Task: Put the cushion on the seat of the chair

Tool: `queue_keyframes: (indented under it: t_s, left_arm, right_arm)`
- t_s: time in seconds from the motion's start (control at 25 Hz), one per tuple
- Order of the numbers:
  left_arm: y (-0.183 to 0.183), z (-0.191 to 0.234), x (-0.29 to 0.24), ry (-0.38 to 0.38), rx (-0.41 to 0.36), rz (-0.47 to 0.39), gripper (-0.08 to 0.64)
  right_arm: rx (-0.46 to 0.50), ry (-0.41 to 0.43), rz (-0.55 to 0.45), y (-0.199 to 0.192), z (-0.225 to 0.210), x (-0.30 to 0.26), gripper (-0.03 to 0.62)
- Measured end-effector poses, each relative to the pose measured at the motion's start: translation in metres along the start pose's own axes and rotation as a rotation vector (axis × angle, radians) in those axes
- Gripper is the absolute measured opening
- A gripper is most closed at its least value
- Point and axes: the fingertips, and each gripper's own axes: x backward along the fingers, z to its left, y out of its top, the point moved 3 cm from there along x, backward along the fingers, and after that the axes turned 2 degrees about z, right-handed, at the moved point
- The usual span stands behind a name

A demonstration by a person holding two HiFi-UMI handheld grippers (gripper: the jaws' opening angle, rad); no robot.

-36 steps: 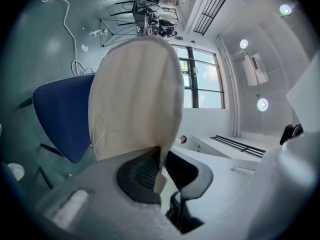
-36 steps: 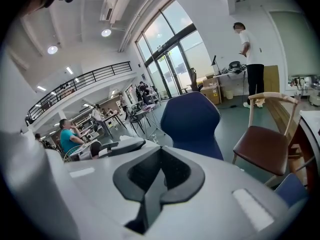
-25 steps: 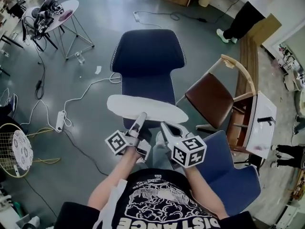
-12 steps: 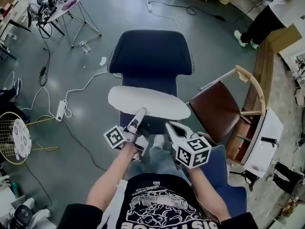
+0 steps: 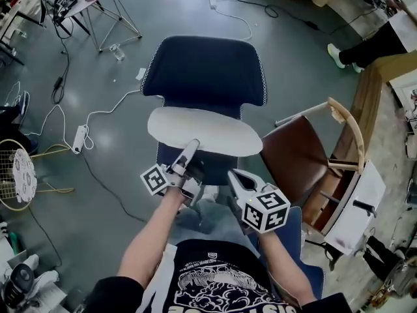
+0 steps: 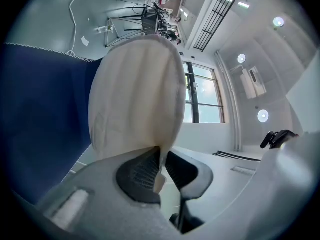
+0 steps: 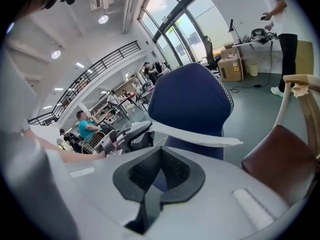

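Grey cabled floor (image 5: 313,64) | head view: flat white oval cushion (image 5: 205,130) over navy fabric chair (image 5: 208,67) seat | left gripper view: left gripper (image 6: 161,160) pinches cushion's edge | right gripper view: right gripper (image 7: 159,160) pressed together, empty

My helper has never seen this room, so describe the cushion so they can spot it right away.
Find the dark blue chair in the middle of the grey floor. Held over its seat is the cushion, pinched at its near edge by the left gripper. It is the only flat, off-white oval there; the chair beside it is brown.
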Motion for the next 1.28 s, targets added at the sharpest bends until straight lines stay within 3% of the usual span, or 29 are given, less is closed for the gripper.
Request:
queue_keyframes:
  t_s: [0.56, 1.04, 1.28]
  left_arm:
    - [0.006, 0.059, 0.054, 0.098, 0.084, -0.049, 0.038]
    - [0.003, 0.096, 0.106, 0.199, 0.066, 0.114, 0.04]
    - [0.006, 0.146, 0.147, 0.396, 0.029, 0.094, 0.046]
  right_arm:
    - [0.02, 0.031, 0.09, -0.028, -0.003, -0.021, -0.003]
    - [0.011, -0.006, 0.036, -0.054, 0.043, -0.039, -0.003]
    - [-0.017, -0.035, 0.043, -0.091, 0.049, -0.039, -0.003]
